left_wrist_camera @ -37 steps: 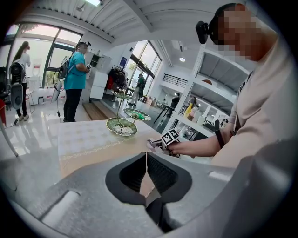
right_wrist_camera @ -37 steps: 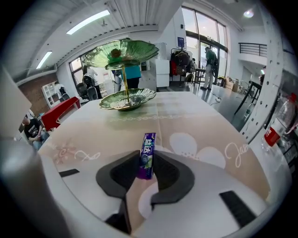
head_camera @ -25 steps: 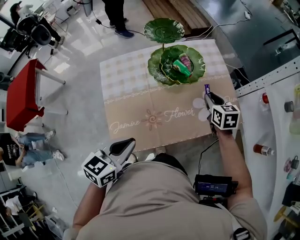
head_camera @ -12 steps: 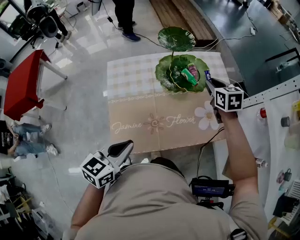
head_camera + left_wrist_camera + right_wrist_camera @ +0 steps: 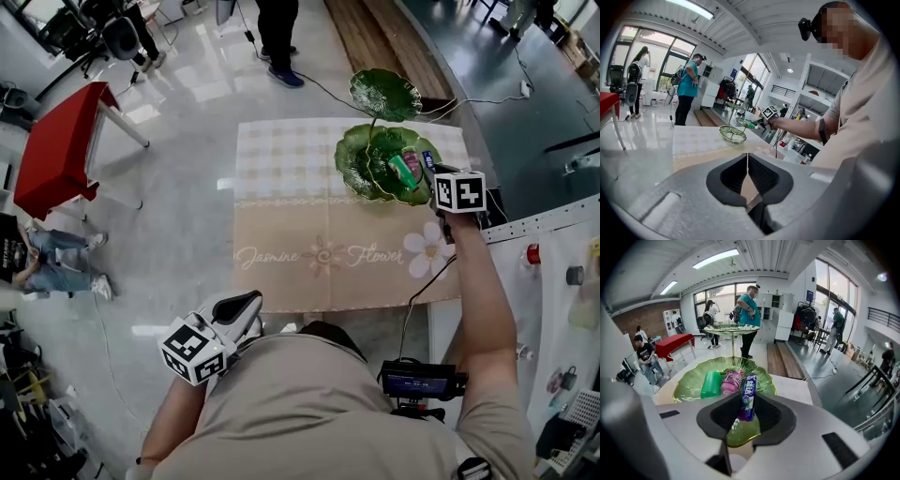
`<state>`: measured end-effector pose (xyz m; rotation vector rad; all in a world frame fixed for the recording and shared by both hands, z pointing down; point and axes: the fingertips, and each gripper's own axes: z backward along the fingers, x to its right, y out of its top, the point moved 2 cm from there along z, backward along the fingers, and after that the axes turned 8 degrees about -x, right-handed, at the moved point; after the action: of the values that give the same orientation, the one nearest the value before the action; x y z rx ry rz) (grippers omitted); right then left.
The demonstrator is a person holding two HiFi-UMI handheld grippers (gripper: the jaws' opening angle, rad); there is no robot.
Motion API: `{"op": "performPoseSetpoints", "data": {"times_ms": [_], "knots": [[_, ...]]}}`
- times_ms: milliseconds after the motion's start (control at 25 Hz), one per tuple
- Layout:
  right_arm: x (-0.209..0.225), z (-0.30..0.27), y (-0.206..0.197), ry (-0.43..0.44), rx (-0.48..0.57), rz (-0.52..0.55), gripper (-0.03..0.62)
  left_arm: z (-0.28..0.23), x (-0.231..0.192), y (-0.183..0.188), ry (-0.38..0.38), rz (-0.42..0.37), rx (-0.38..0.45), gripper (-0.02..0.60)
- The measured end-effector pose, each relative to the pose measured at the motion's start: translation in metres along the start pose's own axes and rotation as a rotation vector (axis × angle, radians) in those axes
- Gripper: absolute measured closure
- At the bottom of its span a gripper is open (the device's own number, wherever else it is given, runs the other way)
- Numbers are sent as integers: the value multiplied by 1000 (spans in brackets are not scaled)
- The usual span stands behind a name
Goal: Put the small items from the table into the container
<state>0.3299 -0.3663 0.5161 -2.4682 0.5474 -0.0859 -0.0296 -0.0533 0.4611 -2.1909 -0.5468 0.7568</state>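
Grey jaws of the left gripper [image 5: 748,168] are pressed together on nothing, held well short of the leaf dish [image 5: 349,164], off the near edge of the table [image 5: 309,225]. Farther out, the right gripper [image 5: 747,404] pinches a blue stick pack [image 5: 749,397] just above the dish's rim. Inside the dish, beyond the pack, lie a green tube [image 5: 711,384] and a pink packet [image 5: 731,380]. Released here, the pack could tip outward over that rim onto the cloth, since it seems to hang nearer the edge than the hollow.
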Motion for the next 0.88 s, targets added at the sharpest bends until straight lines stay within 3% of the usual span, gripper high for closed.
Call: {"op": "performPoseSetpoints", "data": {"times_ms": [440,680,880], "knots": [[-2,0,5,-52,-6,0,456,14,-14,-4,-14,11,6,571],[-5,36,1,-112,59,-28,456,22,-23,-7,-60,-14,-1,571],[-34,89,-12,-105,145,-58,468,37,-26,-5,-112,-49,11,571]]}}
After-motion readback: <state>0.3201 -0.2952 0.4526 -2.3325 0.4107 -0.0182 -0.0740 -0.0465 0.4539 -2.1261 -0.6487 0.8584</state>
